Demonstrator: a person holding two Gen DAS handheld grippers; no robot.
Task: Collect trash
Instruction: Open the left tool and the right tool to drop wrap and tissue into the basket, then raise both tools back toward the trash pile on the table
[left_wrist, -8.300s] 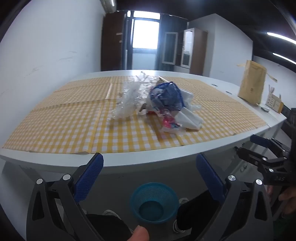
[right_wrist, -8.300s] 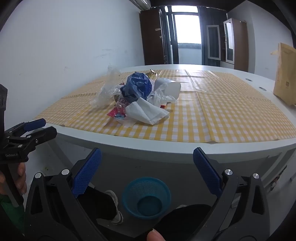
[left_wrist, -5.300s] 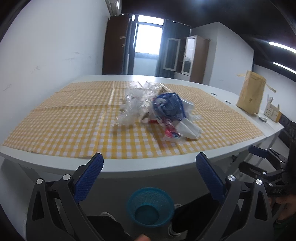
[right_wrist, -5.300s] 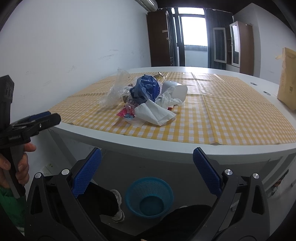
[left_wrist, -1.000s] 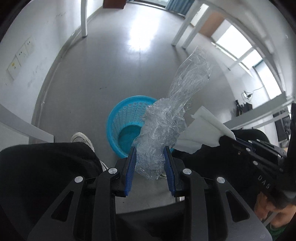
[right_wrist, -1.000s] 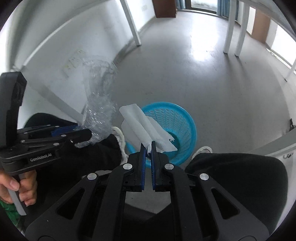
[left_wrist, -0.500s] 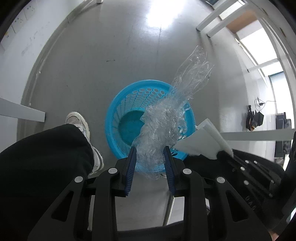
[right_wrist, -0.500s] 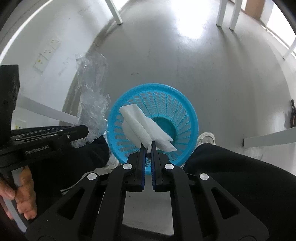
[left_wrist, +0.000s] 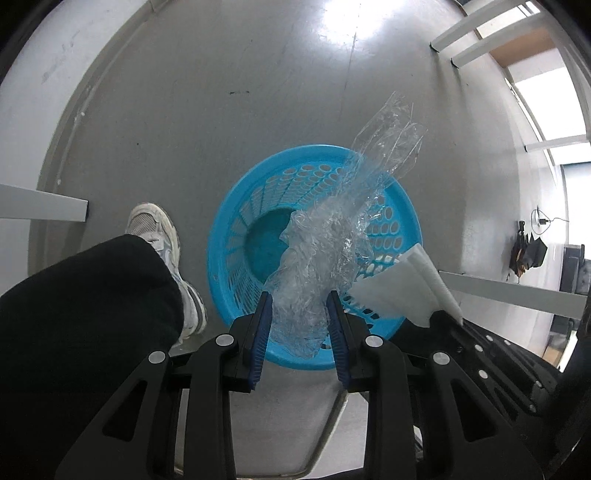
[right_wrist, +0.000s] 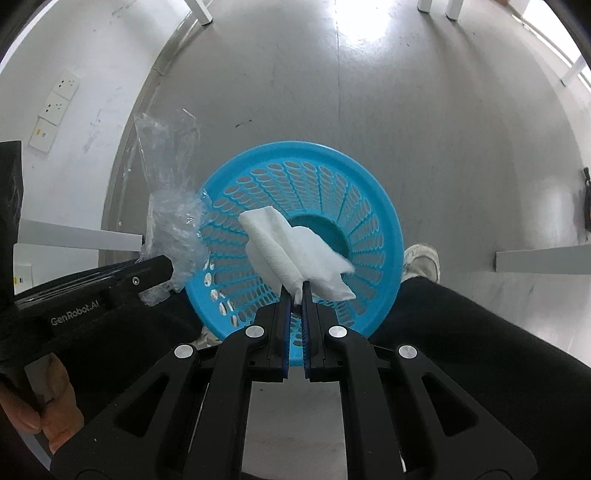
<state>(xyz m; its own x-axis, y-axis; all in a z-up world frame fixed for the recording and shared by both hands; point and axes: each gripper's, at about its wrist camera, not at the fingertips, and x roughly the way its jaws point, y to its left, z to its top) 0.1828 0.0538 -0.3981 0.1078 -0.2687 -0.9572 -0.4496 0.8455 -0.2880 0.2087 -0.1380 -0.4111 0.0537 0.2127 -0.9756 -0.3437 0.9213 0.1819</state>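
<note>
A blue perforated bin (left_wrist: 236, 221) stands on the grey floor below both grippers; it also shows in the right wrist view (right_wrist: 373, 206). My left gripper (left_wrist: 300, 301) is shut on a crumpled clear plastic wrapper (left_wrist: 332, 229) and holds it over the bin's near rim. My right gripper (right_wrist: 294, 290) is shut on a folded white paper towel (right_wrist: 291, 247) and holds it above the bin's opening. The towel (left_wrist: 402, 284) shows at the right in the left wrist view, and the wrapper (right_wrist: 170, 206) at the left in the right wrist view.
The person's black trouser legs (left_wrist: 85, 314) and white shoes (left_wrist: 155, 229) stand on either side of the bin. White table legs and bars (right_wrist: 543, 260) cross the floor at left and right. A wall with sockets (right_wrist: 55, 107) is at the left.
Both grippers have come down closer over the bin, which looks larger. The wrapper and the towel stay gripped.
</note>
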